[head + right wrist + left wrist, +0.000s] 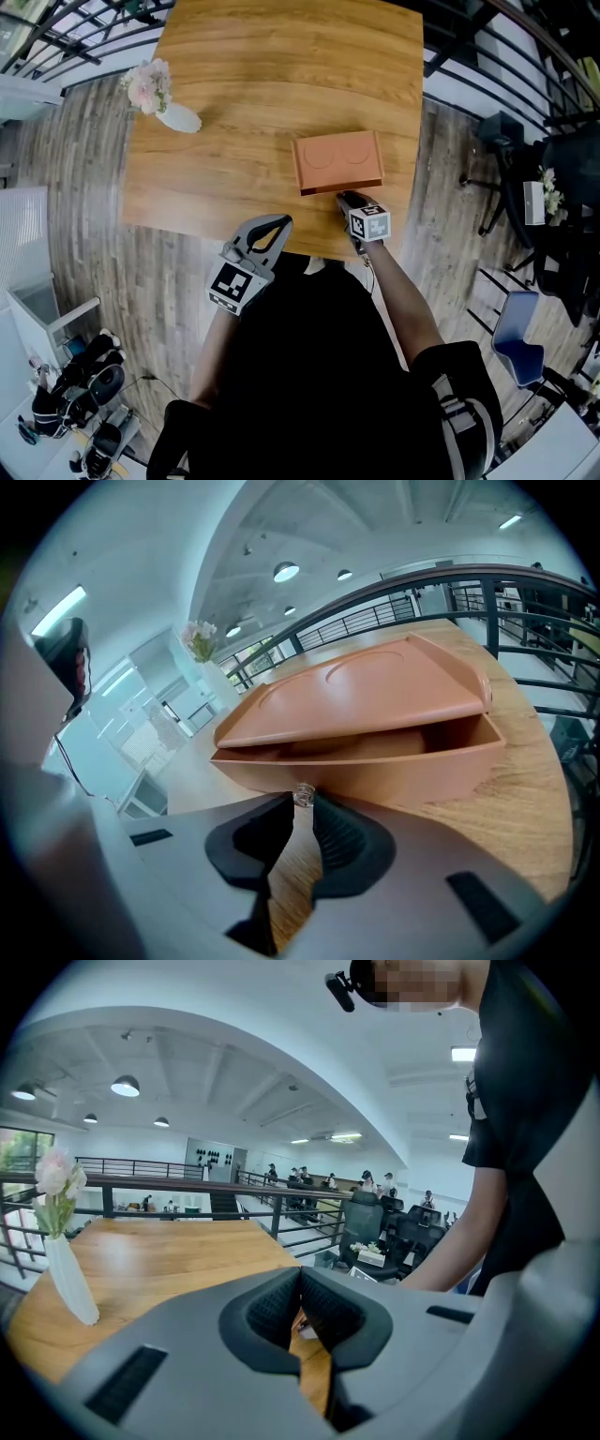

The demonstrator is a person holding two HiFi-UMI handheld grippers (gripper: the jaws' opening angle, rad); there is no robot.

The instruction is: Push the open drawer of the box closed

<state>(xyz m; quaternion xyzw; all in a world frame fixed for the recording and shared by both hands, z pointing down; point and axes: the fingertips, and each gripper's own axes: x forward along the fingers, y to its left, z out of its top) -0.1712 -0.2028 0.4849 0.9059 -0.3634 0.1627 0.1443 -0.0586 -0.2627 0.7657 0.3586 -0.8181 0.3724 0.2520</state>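
A terracotta box (337,161) sits on the wooden table (253,66), right of centre. In the right gripper view its drawer (375,772) stands pulled out a little under the lid (366,700). A small clear knob (302,794) shows on the drawer front. My right gripper (302,805) is shut, its tips right at that knob; from the head view it (345,199) meets the box's near face. My left gripper (272,225) is shut and holds nothing, hovering over the table's near edge left of the box, its pads (323,1312) closed together.
A white vase with pink flowers (169,108) stands at the table's left side, also seen as the vase (67,1279) from the left gripper. A black railing (487,602) runs behind the table. Office chairs (520,328) stand on the floor to the right.
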